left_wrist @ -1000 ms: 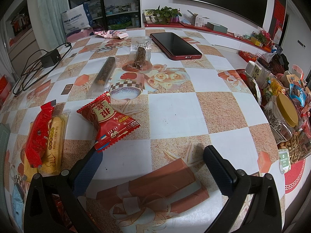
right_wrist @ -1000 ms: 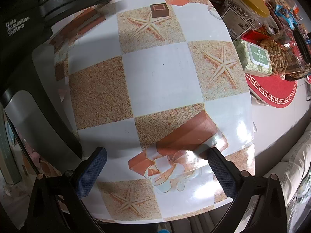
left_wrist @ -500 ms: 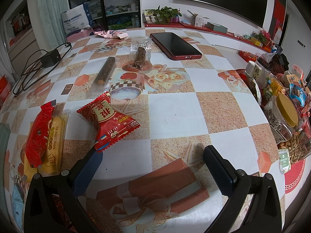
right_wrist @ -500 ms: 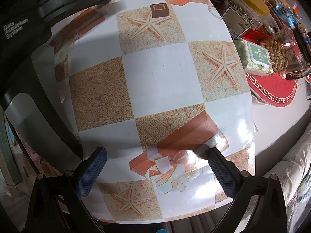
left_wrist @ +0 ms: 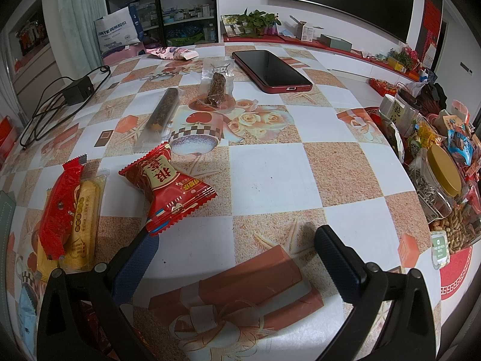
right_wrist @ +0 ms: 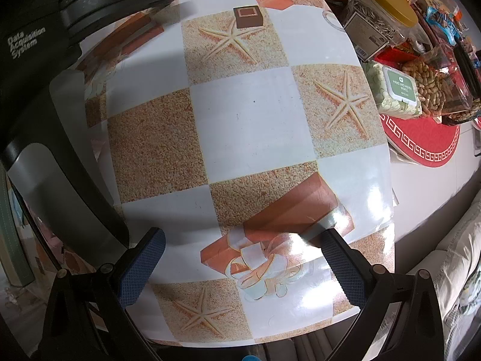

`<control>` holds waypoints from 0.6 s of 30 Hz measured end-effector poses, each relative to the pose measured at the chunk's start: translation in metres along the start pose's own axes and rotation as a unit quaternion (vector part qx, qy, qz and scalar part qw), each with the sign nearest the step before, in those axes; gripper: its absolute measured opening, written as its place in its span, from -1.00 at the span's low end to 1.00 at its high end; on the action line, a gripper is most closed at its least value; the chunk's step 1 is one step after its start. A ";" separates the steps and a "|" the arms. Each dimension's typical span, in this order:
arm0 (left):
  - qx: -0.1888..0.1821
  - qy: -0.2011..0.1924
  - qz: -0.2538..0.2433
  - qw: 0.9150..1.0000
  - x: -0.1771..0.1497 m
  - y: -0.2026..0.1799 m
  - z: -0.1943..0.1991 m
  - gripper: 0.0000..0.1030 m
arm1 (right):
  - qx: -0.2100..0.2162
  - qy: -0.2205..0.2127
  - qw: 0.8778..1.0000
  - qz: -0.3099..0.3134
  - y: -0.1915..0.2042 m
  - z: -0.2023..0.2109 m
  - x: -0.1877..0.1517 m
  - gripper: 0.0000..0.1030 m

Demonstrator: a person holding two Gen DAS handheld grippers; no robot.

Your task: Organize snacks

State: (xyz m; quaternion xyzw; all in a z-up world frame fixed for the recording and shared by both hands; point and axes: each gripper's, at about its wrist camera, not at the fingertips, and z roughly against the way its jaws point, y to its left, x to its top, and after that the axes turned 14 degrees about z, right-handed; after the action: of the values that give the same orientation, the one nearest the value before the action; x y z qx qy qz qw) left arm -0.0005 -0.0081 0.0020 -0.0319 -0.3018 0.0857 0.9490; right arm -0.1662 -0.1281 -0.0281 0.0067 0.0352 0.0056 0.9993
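Left claw gapes empty beside the red snack packet; right claw gapes empty too; pinch the packet's narrow waist, not its crinkly end

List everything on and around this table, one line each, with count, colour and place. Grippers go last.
red snack packet: 1, red, near left, just ahead of the left finger
red and yellow packets: 2, side by side at the left edge
dark snack sticks: 2, brown in clear wrap, mid-table
pink packet: 1, far side
phone: 1, red case, far centre
charger: 1, black, cable coiled, far left
yellow-lid jar: 1, clear, right edge among the snack pile
wipes pack: 1, green lid, beside the peanuts
left gripper: open, empty
right gripper: open, empty
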 end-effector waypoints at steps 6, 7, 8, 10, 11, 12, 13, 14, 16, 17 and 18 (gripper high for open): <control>0.000 0.000 0.000 1.000 0.000 0.000 0.000 1.00 | -0.001 0.004 1.000 -0.002 0.000 0.000 0.000 1.00; 0.000 0.000 0.000 1.000 0.000 0.000 0.000 1.00 | 0.000 0.004 1.000 -0.001 0.000 -0.001 0.001 1.00; 0.000 0.000 0.000 1.000 0.000 0.000 0.000 1.00 | 0.001 0.005 1.000 -0.001 -0.001 -0.001 0.001 1.00; 0.000 0.000 0.000 1.000 0.000 0.000 0.000 1.00 | 0.003 0.004 1.000 0.000 -0.001 0.000 0.000 1.00; 0.000 0.000 0.000 1.000 0.000 0.000 0.000 1.00 | 0.004 0.004 1.000 0.000 -0.002 0.000 0.000 1.00; 0.000 0.000 0.000 1.000 0.000 0.000 0.000 1.00 | 0.005 0.004 1.000 0.000 -0.002 -0.001 0.000 1.00; 0.000 0.000 0.000 1.000 0.000 0.000 0.000 1.00 | 0.005 0.004 1.000 0.000 -0.002 -0.001 0.001 1.00; 0.000 0.000 0.000 1.000 0.000 0.000 0.000 1.00 | 0.005 0.004 1.000 0.000 -0.002 -0.001 0.000 1.00; 0.000 0.000 0.000 1.000 0.000 0.000 0.000 1.00 | 0.005 0.003 1.000 0.000 -0.002 -0.001 0.000 1.00; 0.000 0.000 0.000 1.000 0.000 0.000 0.000 1.00 | 0.005 0.002 1.000 0.001 -0.002 -0.001 0.001 1.00; 0.000 0.000 0.000 1.000 0.000 -0.001 0.000 1.00 | 0.005 0.004 1.000 0.001 -0.002 -0.001 0.001 1.00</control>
State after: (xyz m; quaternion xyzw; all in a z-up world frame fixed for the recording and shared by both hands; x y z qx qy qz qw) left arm -0.0004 -0.0089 0.0021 -0.0320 -0.3017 0.0857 0.9490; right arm -0.1657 -0.1296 -0.0291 0.0118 0.0388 0.0063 0.9992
